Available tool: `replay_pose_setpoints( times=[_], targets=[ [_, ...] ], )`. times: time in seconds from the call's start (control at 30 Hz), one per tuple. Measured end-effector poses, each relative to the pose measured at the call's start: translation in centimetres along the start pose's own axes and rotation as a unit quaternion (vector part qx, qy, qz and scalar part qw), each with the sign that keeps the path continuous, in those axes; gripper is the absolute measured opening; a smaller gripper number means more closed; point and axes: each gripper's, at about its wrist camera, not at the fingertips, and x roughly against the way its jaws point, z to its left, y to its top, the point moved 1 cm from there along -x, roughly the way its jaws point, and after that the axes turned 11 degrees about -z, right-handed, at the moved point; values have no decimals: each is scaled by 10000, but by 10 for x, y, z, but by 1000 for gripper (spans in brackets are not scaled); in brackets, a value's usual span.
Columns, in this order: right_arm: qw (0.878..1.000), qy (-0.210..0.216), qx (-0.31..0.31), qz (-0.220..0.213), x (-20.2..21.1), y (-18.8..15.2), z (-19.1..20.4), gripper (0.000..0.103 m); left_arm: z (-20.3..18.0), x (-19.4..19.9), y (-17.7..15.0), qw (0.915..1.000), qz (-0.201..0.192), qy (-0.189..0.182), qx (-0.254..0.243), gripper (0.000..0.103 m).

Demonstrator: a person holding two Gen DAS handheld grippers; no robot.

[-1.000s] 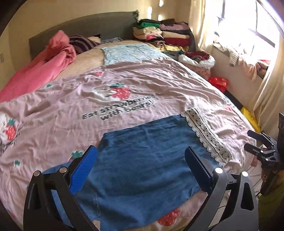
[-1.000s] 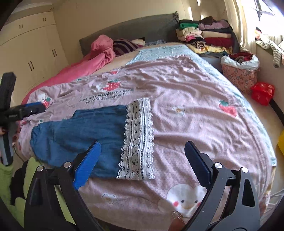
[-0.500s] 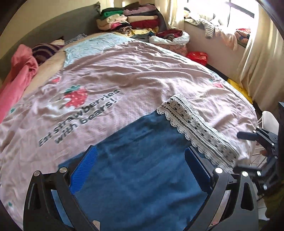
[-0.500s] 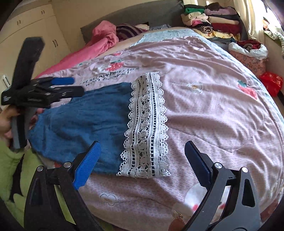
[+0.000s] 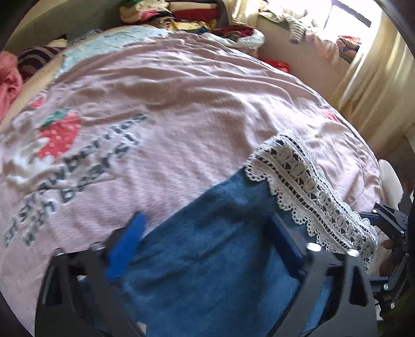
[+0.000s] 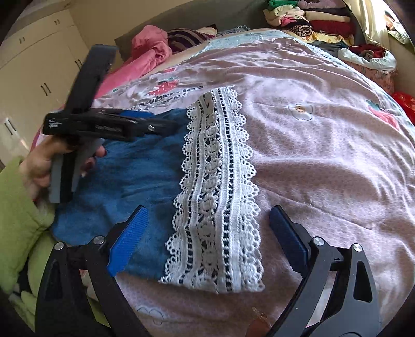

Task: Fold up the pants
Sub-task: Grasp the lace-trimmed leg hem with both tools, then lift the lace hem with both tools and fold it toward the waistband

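On the bed, spread with a pink strawberry-print cover, the pants lie flat near the front edge: blue denim with a broad white lace hem. From the right wrist view, the right gripper hovers over the near end of the lace with its jaws wide apart, one blue pad above the denim and the other above the bare cover, gripping nothing. Farther left in that view, the left gripper is seen side-on, held in a hand with a green sleeve, its tips over the far denim edge close to the lace. From the left wrist view, the left gripper sits low over the denim, jaws spread wide, with the lace running off to the right; whether the pads touch the cloth I cannot tell, as the frame is blurred. The right gripper shows at the right edge beside the lace end. Folded clothes are stacked at the far corner, and a pink garment lies by the headboard.
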Motion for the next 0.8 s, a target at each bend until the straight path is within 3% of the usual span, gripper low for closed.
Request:
replay_pose_setpoints(
  times=[0.07, 0.2, 0.23, 0.3, 0.33, 0.47, 0.6, 0.8],
  targets=[
    [9998, 204, 2, -33, -1, 2, 2, 60, -2, -3, -1, 9999, -16, -128, -32, 73],
    [9994, 351, -40, -3, -13, 3, 1, 57, -6, -3, 2, 9993, 7, -381, 8, 52],
    [9993, 373, -91, -11, -15, 4, 0, 50, -8, -4, 2, 9992, 27, -399, -1, 47],
    [9983, 548, -189, 2, -18, 6, 1, 27, -17, -4, 2, 9992, 26, -378, -143, 29],
    [9977, 633, -221, 23, -17, 7, 2, 18, -21, -4, 1, 9993, 32, -305, -218, 28],
    [9977, 684, 20, -30, -12, 13, 18, 14, -25, 1, 1, 9997, -78, -108, -228, 18],
    [9963, 810, 250, -157, -2, 25, 42, 14, -15, 19, -2, 9988, -372, -314, 37, 10],
    [9893, 1160, 826, -330, 10, 44, 99, 14, 13, 75, -8, 9930, -966, -451, 502, 10]
  ],
)
